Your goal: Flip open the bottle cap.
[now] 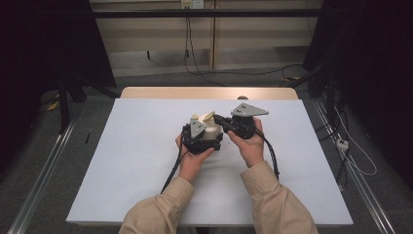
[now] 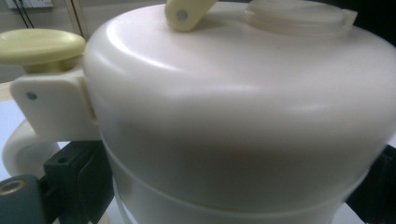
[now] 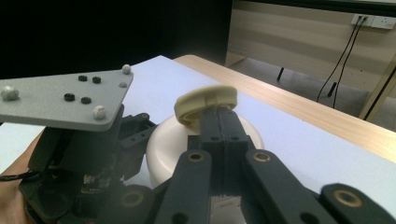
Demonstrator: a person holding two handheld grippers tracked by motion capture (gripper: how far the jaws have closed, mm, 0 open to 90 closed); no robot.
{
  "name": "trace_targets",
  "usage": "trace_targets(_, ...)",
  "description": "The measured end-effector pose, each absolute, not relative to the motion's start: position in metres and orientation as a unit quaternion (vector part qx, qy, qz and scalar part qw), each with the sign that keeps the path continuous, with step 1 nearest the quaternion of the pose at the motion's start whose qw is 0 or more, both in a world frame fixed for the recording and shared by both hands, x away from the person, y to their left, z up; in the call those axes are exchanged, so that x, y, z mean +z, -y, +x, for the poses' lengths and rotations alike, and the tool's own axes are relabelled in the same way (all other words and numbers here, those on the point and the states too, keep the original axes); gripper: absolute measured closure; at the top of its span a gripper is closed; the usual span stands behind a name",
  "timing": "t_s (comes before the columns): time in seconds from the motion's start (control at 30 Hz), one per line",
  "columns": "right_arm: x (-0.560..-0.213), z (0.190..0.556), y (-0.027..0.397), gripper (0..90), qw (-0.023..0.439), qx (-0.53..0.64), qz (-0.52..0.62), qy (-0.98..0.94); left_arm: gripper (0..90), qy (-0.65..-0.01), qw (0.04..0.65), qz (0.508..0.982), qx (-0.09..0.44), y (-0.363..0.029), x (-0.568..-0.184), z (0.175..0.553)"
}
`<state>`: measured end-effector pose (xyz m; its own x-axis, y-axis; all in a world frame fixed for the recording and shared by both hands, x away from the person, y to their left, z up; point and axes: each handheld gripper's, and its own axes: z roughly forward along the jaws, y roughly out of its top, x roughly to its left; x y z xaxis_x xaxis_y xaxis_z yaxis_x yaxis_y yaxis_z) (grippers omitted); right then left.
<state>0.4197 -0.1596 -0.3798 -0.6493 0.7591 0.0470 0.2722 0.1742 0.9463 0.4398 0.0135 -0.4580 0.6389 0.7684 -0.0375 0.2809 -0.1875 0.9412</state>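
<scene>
While the right gripper (image 3: 219,123) has its two black jaws pressed together on the pale yellow handle (image 3: 206,103) at the top of the cream pot (image 2: 243,116), the left gripper (image 1: 197,135) has its jaws spread wide round the pot's body, one dark jaw on each side low in the left gripper view, touching or v. near the wall; can't tell for sure if they press it. Pot sits upright at mid-table, slightly toward the far edge, w/ a round yellow knob (image 2: 41,45) on a hinged bracket at one side and a flat round cap (image 2: 299,16) on top. Left hand (image 1: 192,158) wraps its gripper from below, forearm angling in from bottom centre; right hand (image 1: 251,144) holds its gripper beside the pot on the right, wrist bent inward, grey three-cornered plate (image 1: 248,110) up top. Both sleeves (image 1: 272,204) are tan. Black cables (image 1: 270,156) trail back from each gripper. Surface is a white sheet (image 1: 136,161) over a wooden table (image 1: 209,92) whose far edge shows bare. Beyond: grey floor, beige wall panels w/ sockets (image 1: 191,4) and hanging black leads, dark curtains either side, metal rails (image 1: 44,170) along the floor.
</scene>
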Motion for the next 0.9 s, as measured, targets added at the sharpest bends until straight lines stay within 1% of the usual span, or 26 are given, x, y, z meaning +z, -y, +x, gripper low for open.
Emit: trace_targets(0.9, -0.377, 0.429, 0.148, 90.0, 0.221, 0.549, 0.341, -0.73, 5.0, -0.356, 0.527, 0.736, 0.232, -0.014, -0.458, 0.44)
